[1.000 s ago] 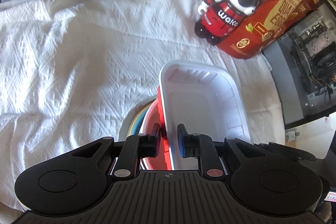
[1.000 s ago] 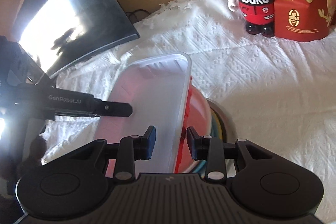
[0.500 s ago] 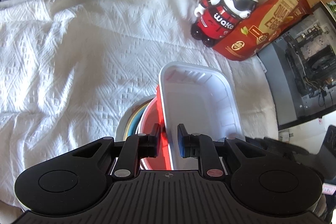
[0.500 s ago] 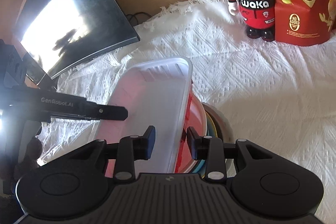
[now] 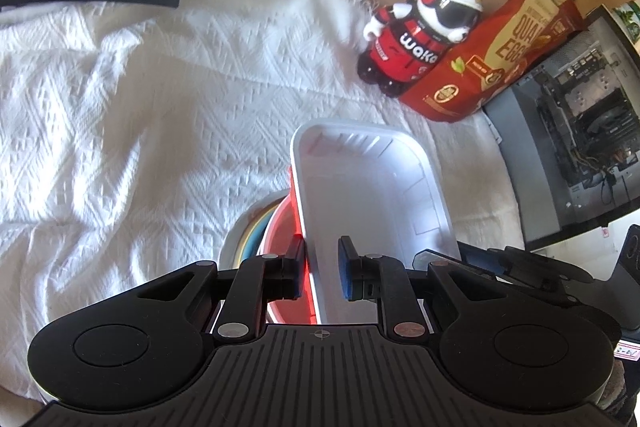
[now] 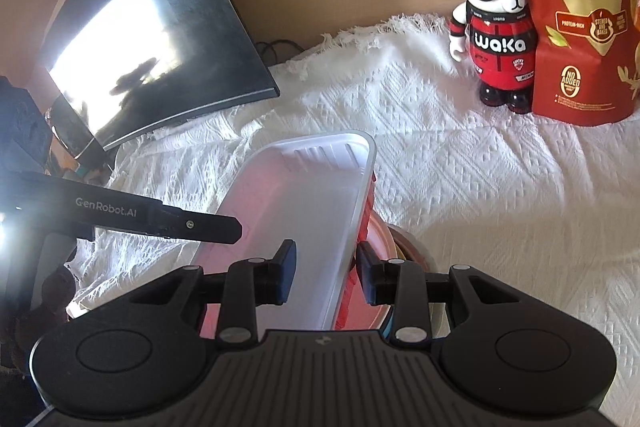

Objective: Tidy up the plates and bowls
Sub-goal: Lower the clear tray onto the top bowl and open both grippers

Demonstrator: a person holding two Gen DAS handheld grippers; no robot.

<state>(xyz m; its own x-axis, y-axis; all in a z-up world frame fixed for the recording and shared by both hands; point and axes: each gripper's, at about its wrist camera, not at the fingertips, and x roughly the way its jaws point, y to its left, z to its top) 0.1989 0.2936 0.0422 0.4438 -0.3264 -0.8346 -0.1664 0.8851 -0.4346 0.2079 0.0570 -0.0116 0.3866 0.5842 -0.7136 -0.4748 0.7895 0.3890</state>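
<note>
A white rectangular tray [image 5: 368,195] sits on a red tray [image 5: 298,227], on top of a stack of round bowls and plates [image 5: 256,231] on the white cloth. My left gripper [image 5: 322,269] straddles the trays' left rim with a visible gap at the right pad. My right gripper [image 6: 326,273] straddles the right rim of the white tray [image 6: 296,211] and red tray [image 6: 360,231], with gaps at both pads. The left gripper's arm [image 6: 160,217] shows in the right wrist view.
A panda figure [image 5: 420,35] and a red quail-egg bag [image 5: 500,51] stand at the back right. A dark monitor [image 6: 152,39] leans at the back left. An open computer case [image 5: 580,115] is at the right. The white cloth [image 5: 140,127] is wrinkled.
Both grippers pulled back slightly and upward; the panda and bag sit farther off in view. The right gripper's jaws have widened around the rim. The trays stay on the stack.
</note>
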